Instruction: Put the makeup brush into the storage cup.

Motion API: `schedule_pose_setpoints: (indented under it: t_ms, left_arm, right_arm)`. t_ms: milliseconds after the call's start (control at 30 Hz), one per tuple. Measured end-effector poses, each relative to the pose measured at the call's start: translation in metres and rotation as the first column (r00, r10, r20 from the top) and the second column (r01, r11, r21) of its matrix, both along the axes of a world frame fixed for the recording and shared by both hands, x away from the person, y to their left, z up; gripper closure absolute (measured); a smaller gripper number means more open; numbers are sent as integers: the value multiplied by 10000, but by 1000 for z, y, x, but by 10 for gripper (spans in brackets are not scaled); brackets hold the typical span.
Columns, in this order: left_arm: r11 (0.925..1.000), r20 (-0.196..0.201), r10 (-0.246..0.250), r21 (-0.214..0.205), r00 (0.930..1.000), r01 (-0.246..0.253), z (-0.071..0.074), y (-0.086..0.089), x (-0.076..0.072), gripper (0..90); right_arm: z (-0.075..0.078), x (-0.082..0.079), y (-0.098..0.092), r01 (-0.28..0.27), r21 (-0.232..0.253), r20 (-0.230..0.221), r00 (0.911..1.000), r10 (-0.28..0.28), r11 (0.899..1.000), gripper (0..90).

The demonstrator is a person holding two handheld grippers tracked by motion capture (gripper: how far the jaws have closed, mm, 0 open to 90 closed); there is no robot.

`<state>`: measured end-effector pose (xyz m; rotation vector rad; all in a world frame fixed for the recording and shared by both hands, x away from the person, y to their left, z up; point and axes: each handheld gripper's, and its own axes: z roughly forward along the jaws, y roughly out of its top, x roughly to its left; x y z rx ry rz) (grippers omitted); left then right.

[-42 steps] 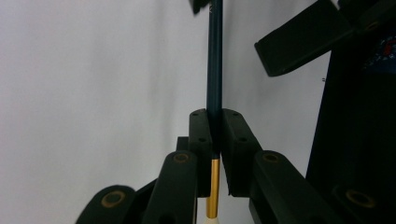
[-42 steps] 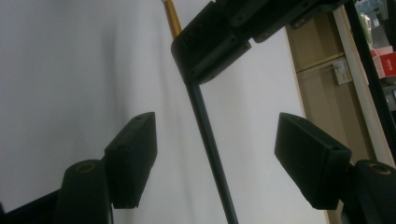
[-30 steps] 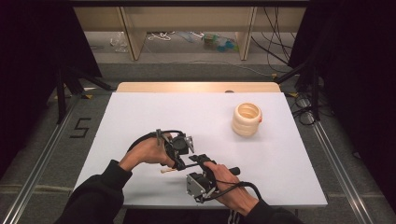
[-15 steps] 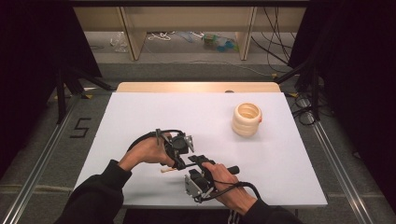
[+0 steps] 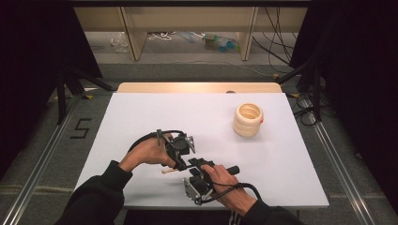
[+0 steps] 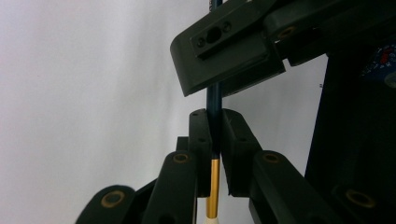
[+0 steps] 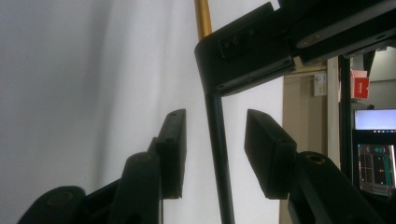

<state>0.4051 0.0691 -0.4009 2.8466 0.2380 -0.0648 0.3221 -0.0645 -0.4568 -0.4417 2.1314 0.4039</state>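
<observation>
Your two grippers meet nose to nose over a pencil at the near middle of the white table (image 5: 141, 112).

Your left gripper (image 6: 214, 135) has its jaws pressed tight on the pencil (image 6: 214, 116), right where the dark shaft meets the gold band, with the pale eraser end poking out behind. Your right gripper (image 7: 215, 154) stands with its jaws spread apart, the pencil's dark shaft running between them without touching either. A stack of cream rings (image 5: 248, 119) sits well apart, toward the far right.
</observation>
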Motion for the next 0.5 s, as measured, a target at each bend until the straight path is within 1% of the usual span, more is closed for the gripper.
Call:
schedule_pose_setpoints:
  t_ms: [33, 100, 200, 233, 267, 300, 333, 400, 500]
  left_arm:
    - [10000, 0, -10, 3, 10000, 10, 0, 0, 0, 832]
    - [10000, -8, 23, 8, 10000, -23, 0, 0, 0, 832]
    - [10000, -28, 60, -18, 10000, -60, 0, 0, 1, 832]
    - [9999, -44, 95, -44, 9999, -95, 0, 0, 1, 832]
    - [9999, -27, 98, -32, 9999, -98, 0, 1, 1, 832]
    - [9999, -33, 96, -31, 9999, -97, 0, 1, 1, 832]
    - [9999, -24, 101, -43, 9999, -102, 0, 1, 1, 832]
    - [9999, -43, 109, -42, 9999, -109, 0, 0, 1, 832]
    - [10000, -45, 86, -22, 10000, -86, 0, 0, 1, 832]
  right_arm:
    - [0, 0, 0, 52, -49, 43, 10000, -52, 10000, 615]
    - [1, 1, 1, -93, -147, 144, 9999, 95, 9998, 631]
    - [0, 1, 2, -95, -58, 96, 9999, 96, 9999, 646]
    - [-2, 3, 2, -230, 134, 18, 9997, 230, 9996, 654]
    - [-2, 3, 3, -223, 75, 1, 9998, 223, 9997, 658]
    - [-2, 2, 3, -139, -13, -28, 9999, 139, 9999, 662]
    - [0, 1, 3, 13, -188, 128, 9999, -10, 9998, 668]
    - [0, 0, 3, 137, -102, 95, 9999, -136, 9999, 677]
    - [-1, 0, 3, 207, -101, 58, 9998, -207, 9997, 693]
